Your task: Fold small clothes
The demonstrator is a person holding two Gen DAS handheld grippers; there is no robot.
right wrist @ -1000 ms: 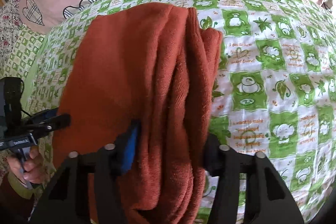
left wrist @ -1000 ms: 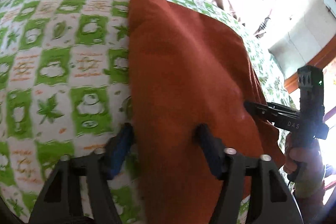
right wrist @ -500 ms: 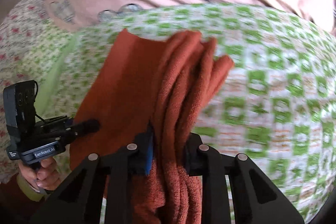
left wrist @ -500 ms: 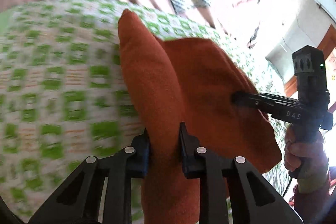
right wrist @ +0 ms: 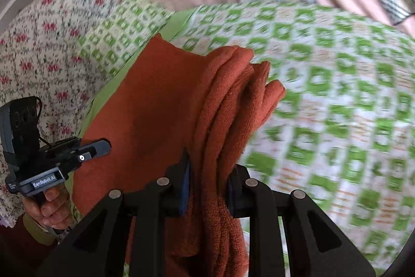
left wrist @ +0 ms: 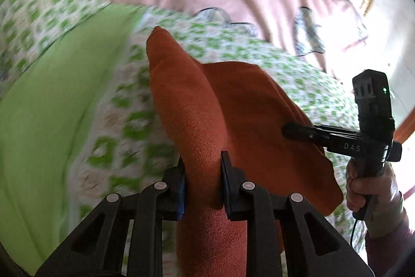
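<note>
So both grippers have a pinch on the rust-orange garment [left wrist: 249, 105]: the left gripper [left wrist: 202, 181] and right gripper [right wrist: 208, 183] each have jaws clamped on a bunched edge, cloth trailing ahead over the green-checked bedspread [right wrist: 337, 95]. Looks mid-fold; next probably lay that edge flat across, then let go.
</note>
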